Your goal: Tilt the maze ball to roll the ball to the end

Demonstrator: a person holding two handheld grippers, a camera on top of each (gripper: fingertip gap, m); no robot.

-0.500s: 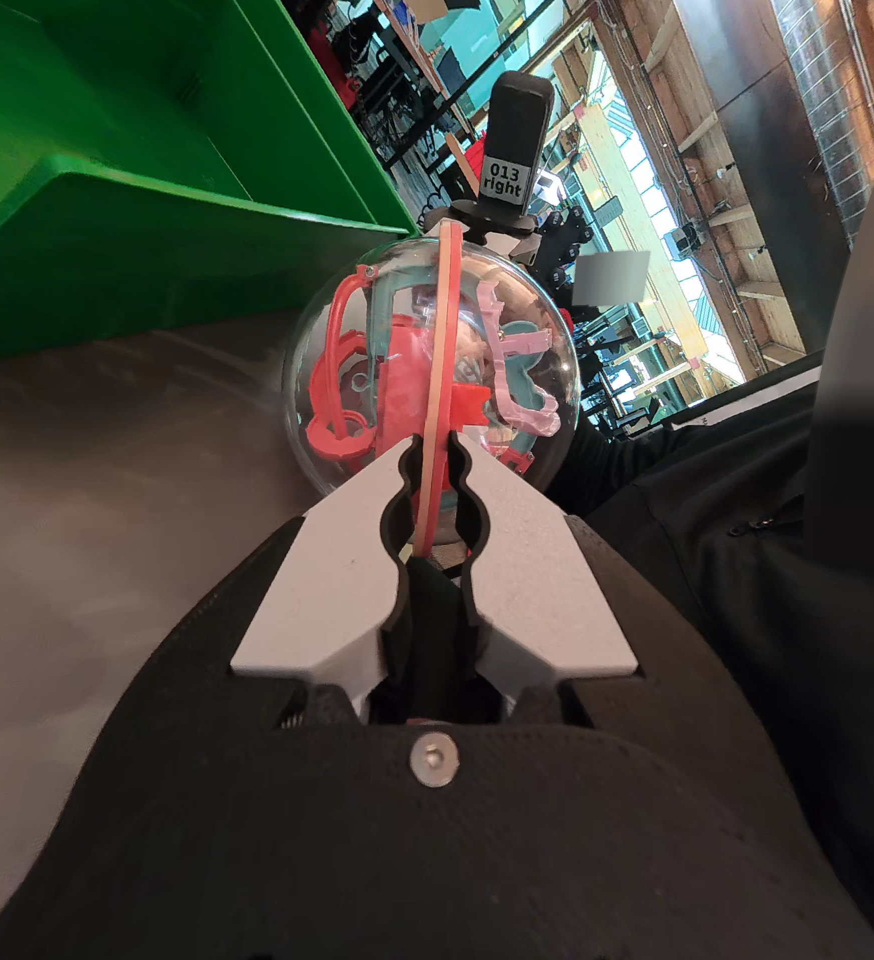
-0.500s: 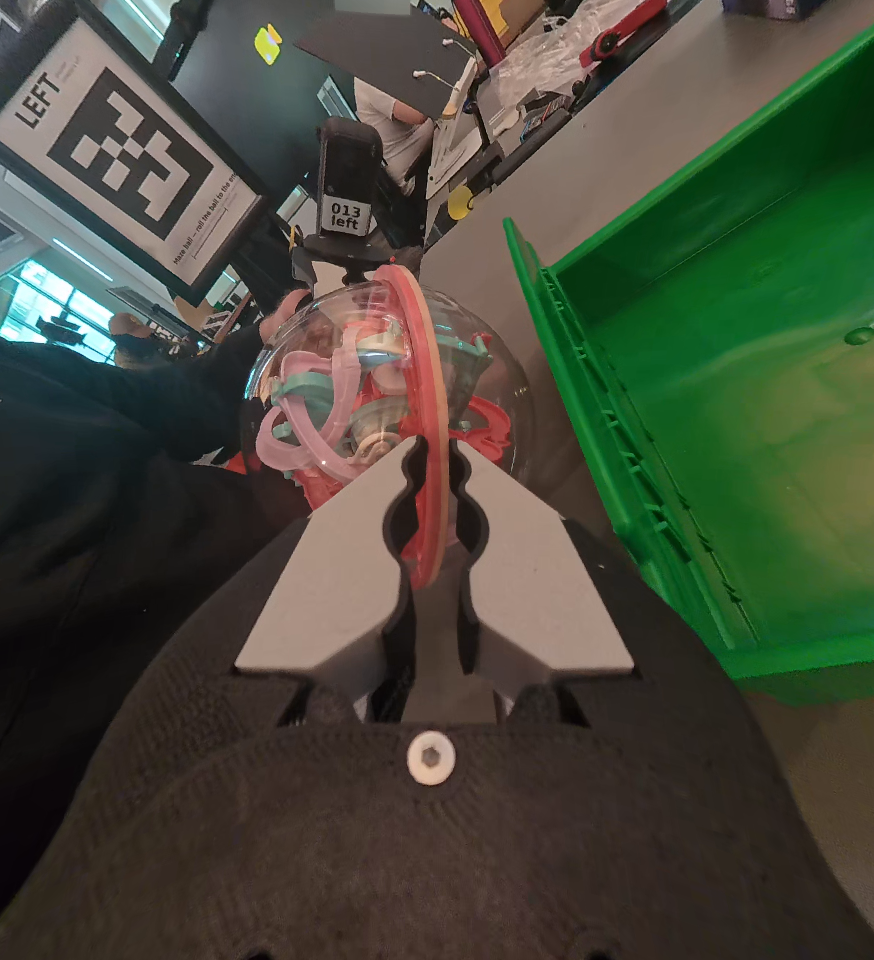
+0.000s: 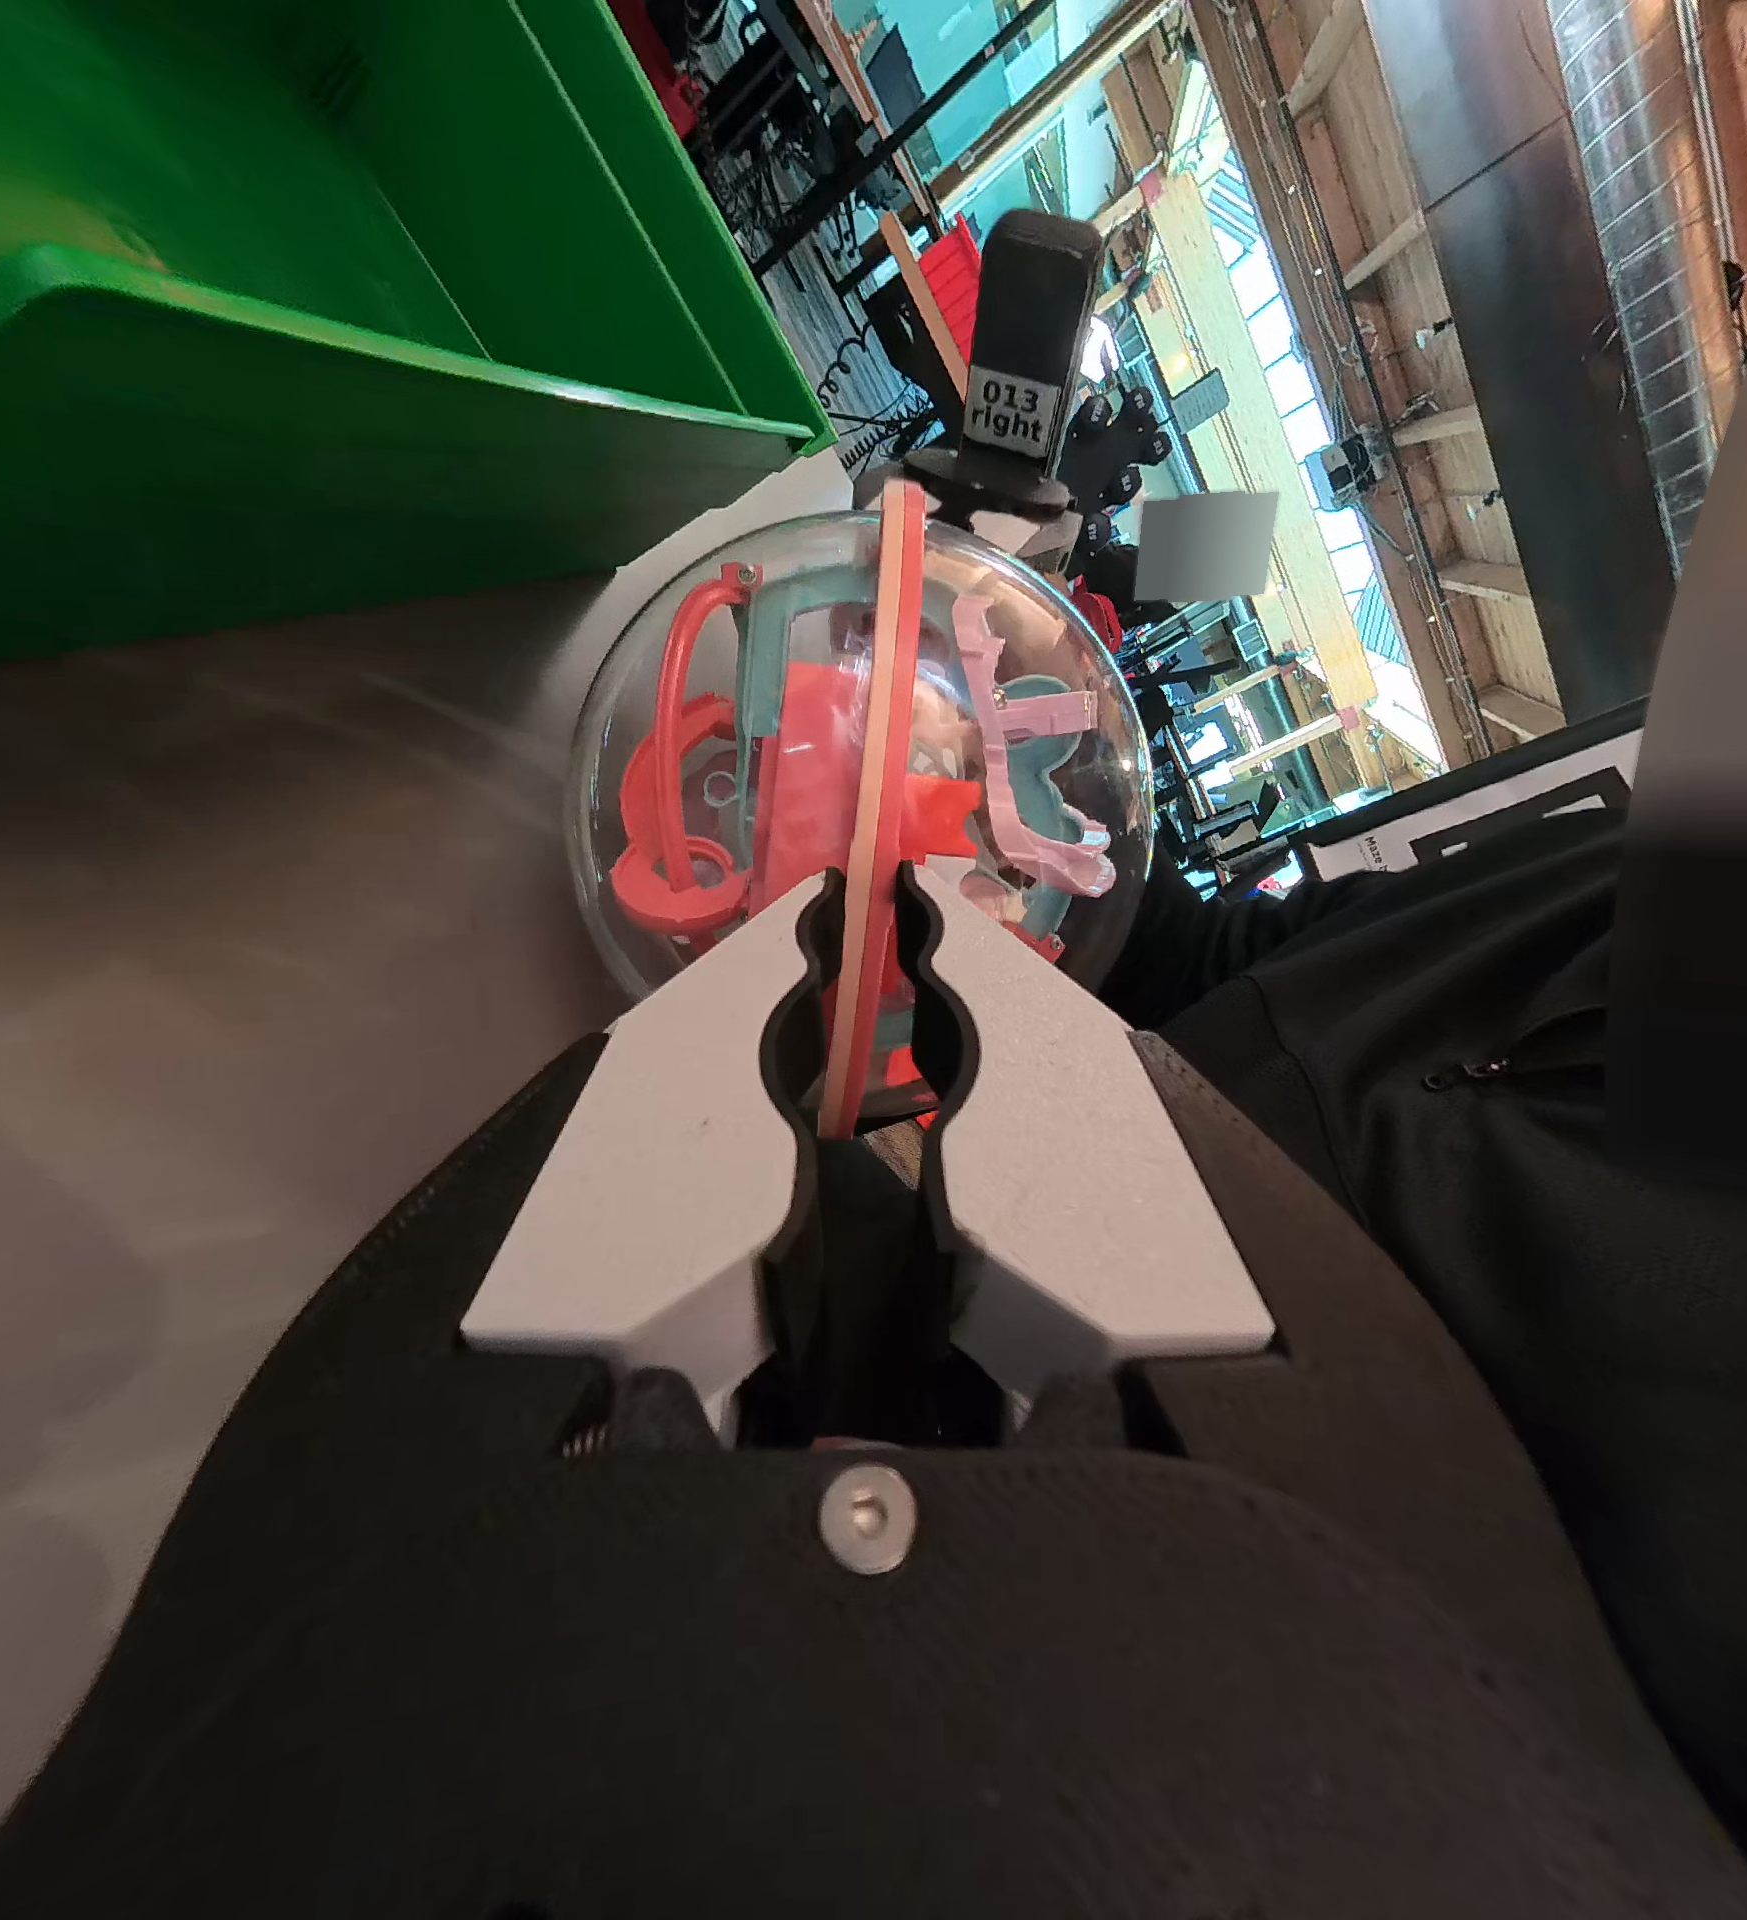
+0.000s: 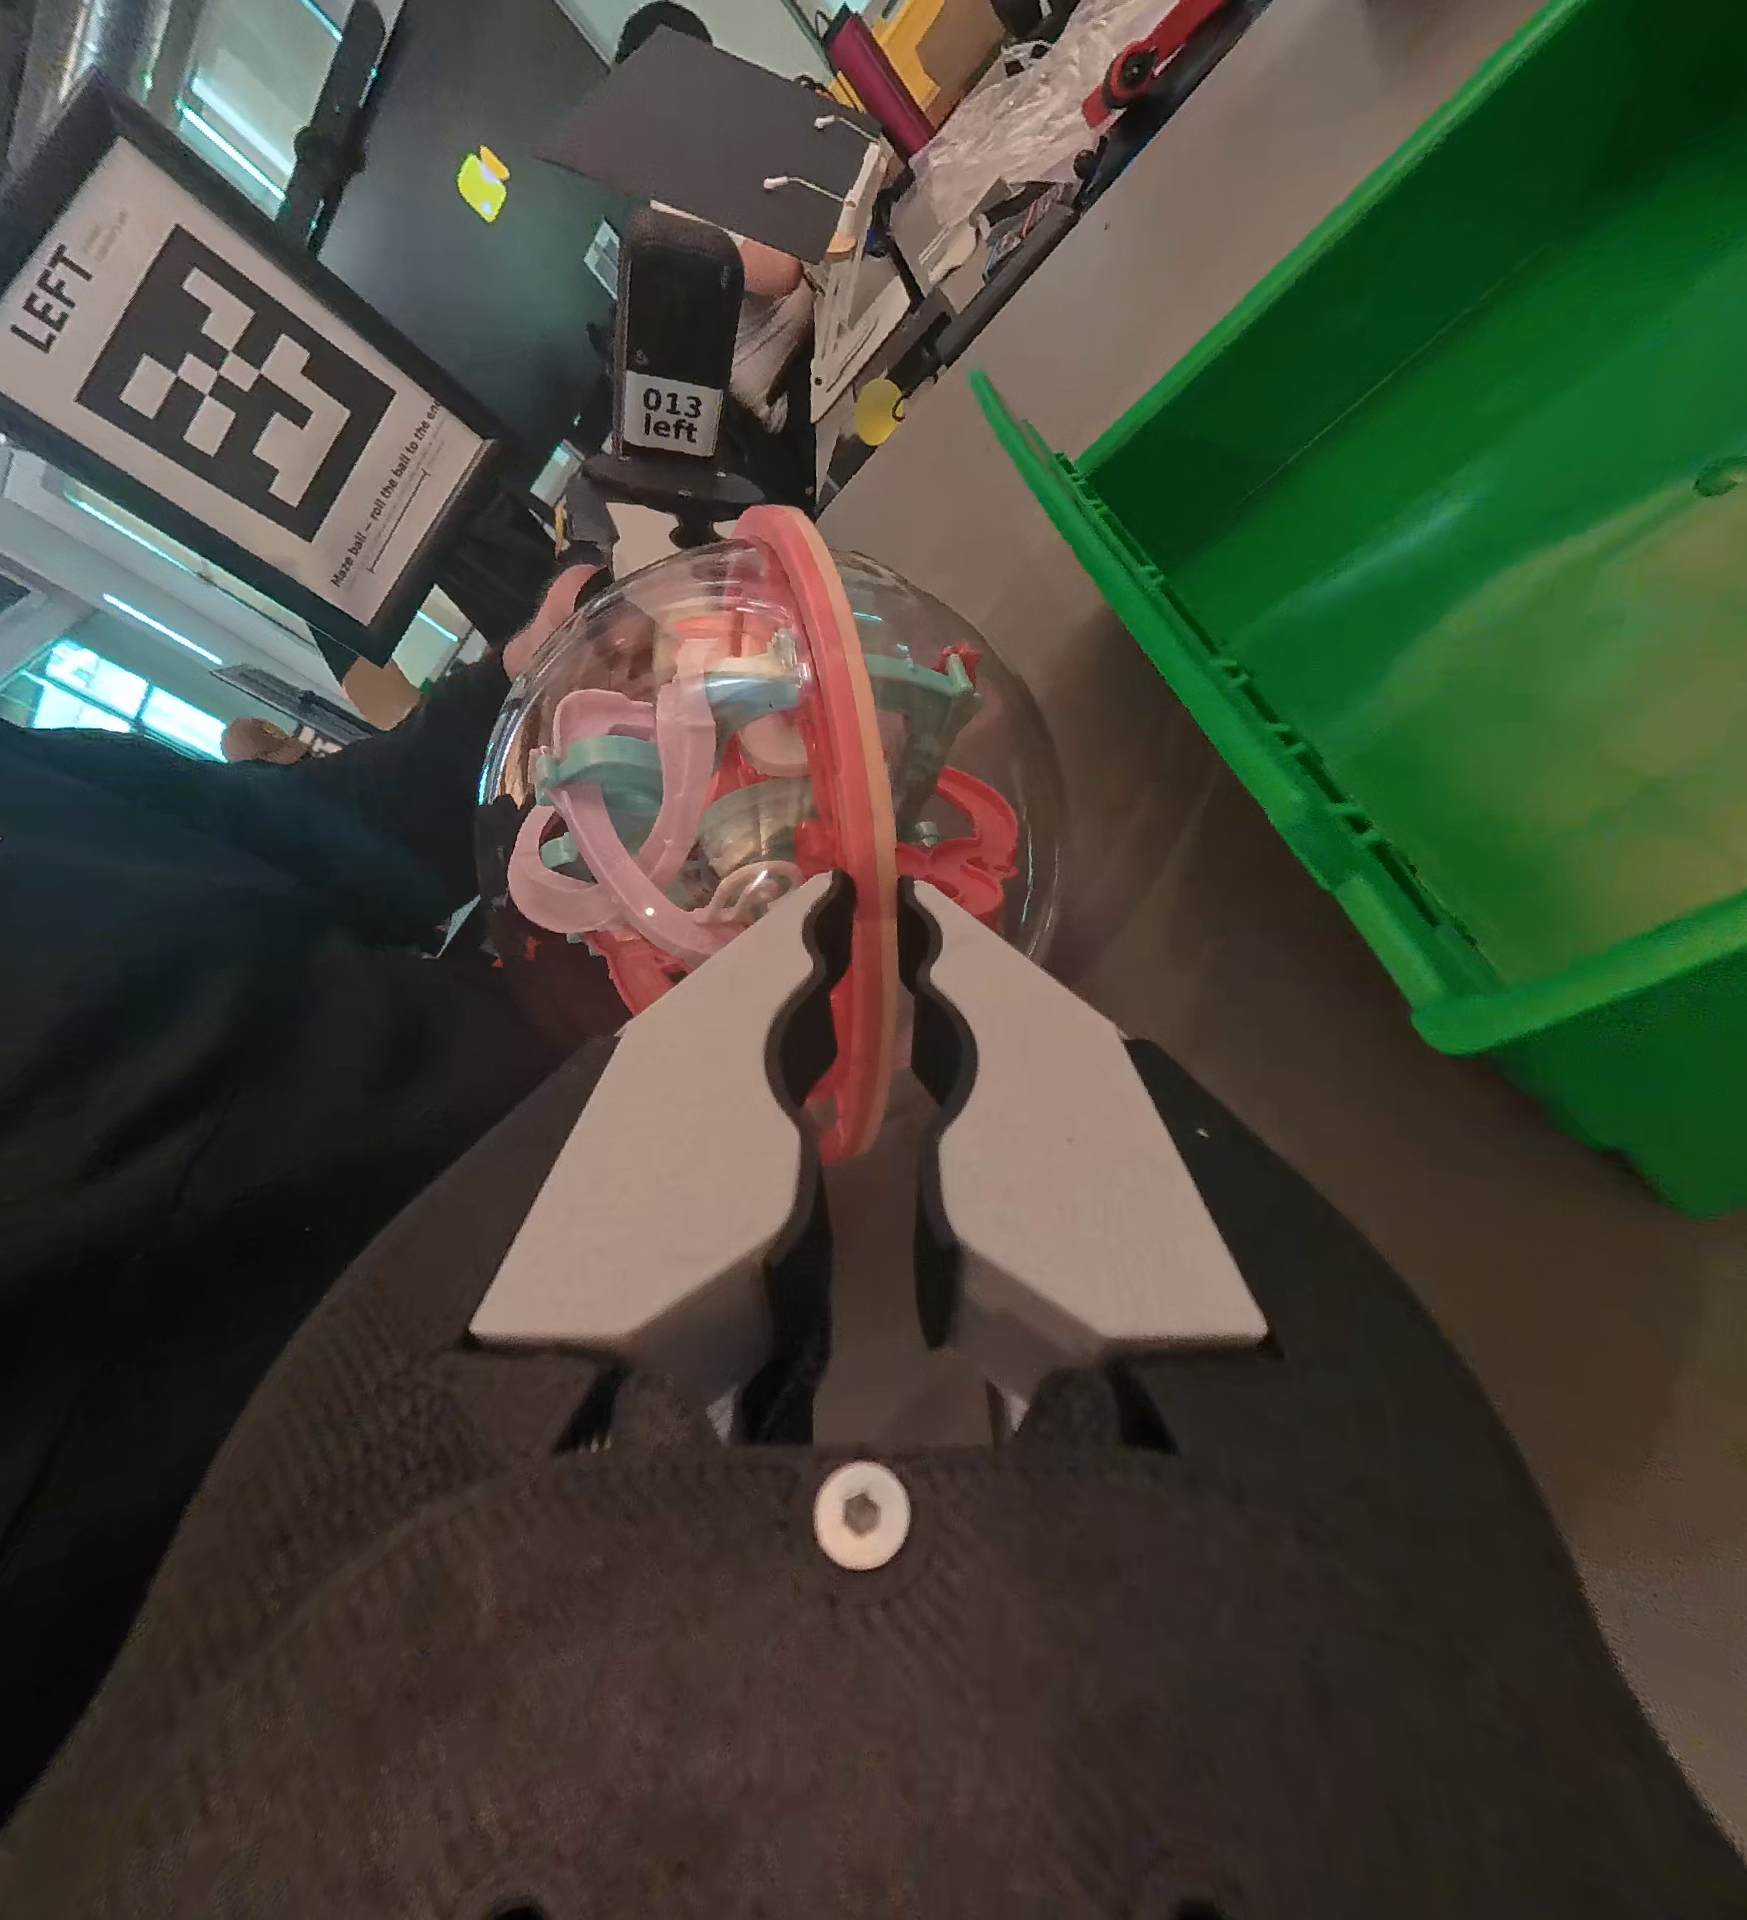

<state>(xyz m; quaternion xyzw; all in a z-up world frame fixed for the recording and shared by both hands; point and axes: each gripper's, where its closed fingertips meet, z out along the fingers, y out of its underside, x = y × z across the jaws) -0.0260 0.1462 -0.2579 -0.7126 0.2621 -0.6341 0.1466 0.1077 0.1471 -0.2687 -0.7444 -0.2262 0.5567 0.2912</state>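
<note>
Clear plastic forms the shell of the maze ball (image 3: 853, 748), which is being held just off the grey table (image 3: 225, 935), close beside the green bin (image 3: 329, 499). Around the maze ball a salmon-red rim (image 3: 884, 727) is running like an equator, and that rim is being gripped from 2 opposite sides. The left gripper (image 3: 867, 883) is being kept nearly closed, its black pads pressed onto the near edge of the rim. The right gripper (image 4: 874, 894) is being kept equally narrow on the far side of the maze ball, pads pressed onto the same rim. Each gripper is lying straight in front of the other, with the maze ball between them, so neither is nearer.

The rim is being held upright, slightly leaning, in both views. The line joining the 2 grippers is therefore serving as the axis about which the maze ball can be rolled; tilting either way is judged to need both wrists turned together. Inside the maze ball, red, pink and teal tracks are being shown, but the small rolling ball cannot be picked out with confidence, so progress cannot be told.
</note>
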